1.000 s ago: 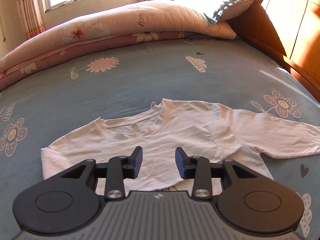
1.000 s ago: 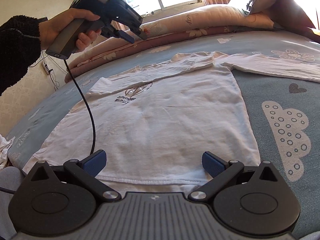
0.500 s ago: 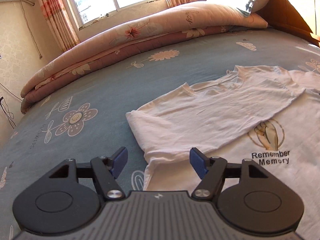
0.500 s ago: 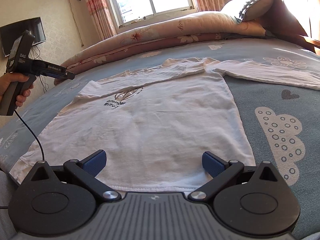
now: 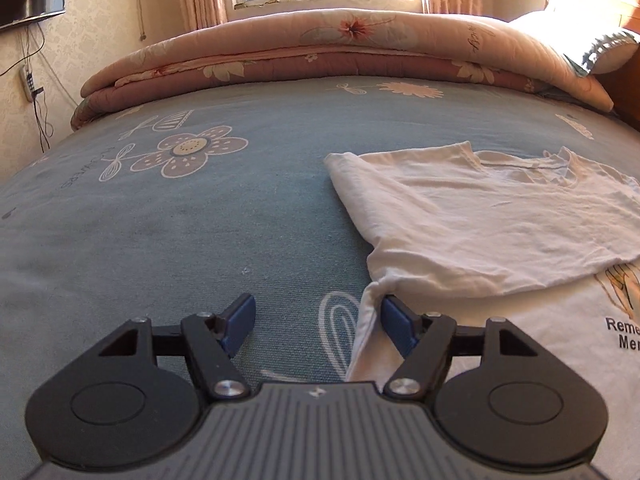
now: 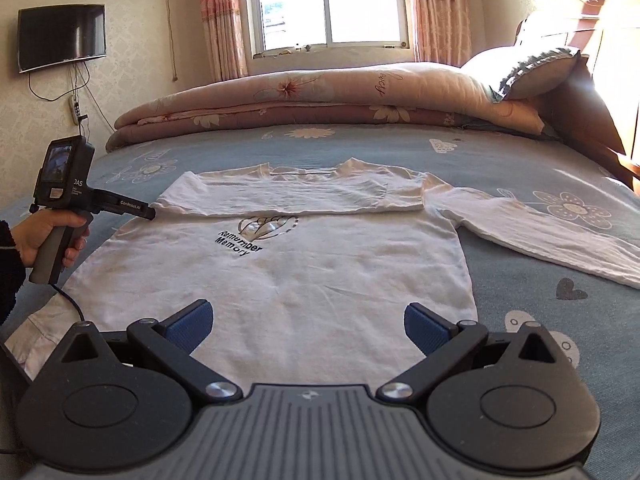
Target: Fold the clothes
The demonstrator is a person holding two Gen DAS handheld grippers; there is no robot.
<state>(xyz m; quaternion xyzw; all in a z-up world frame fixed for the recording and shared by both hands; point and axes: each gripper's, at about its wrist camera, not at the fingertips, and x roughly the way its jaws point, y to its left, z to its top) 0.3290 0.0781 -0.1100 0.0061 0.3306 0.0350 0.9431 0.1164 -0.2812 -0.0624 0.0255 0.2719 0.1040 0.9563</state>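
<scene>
A white long-sleeved shirt (image 6: 304,280) lies front up on the bed (image 6: 520,160), its hem nearest the right wrist camera and its neckline toward the far side. Black lettering reading "Remember Memory" (image 6: 238,243) sits on the chest beneath a pale hand-shaped print (image 6: 266,226). One sleeve (image 6: 292,196) is folded across the upper chest in a flat band that partly covers the print; in the left wrist view this folded sleeve (image 5: 492,216) fills the right half of the picture. The other sleeve (image 6: 540,236) stretches out flat to the right over the sheet. The cloth is lightly creased, with soft wrinkles around the middle.

The left claw (image 5: 316,322) is spread, low over the sheet at the shirt's left edge, just below the folded band; its right finger (image 5: 398,326) touches or slightly overlaps the shirt's side seam, while the other finger (image 5: 238,322) is over bare sheet. From the right wrist view, this left claw (image 6: 150,212) points at the end of the folded sleeve, gripped by a hand (image 6: 48,236) in a dark sleeve. The right claw (image 6: 308,326) is spread wide above the hem area, holding nothing.

The bed carries a grey-blue sheet with flower, cloud and heart prints. A folded pink quilt (image 6: 320,96) lies along the far edge, with a pillow (image 6: 536,70) at the far right. Behind are a curtained window (image 6: 326,4) and a wall-mounted screen (image 6: 62,36).
</scene>
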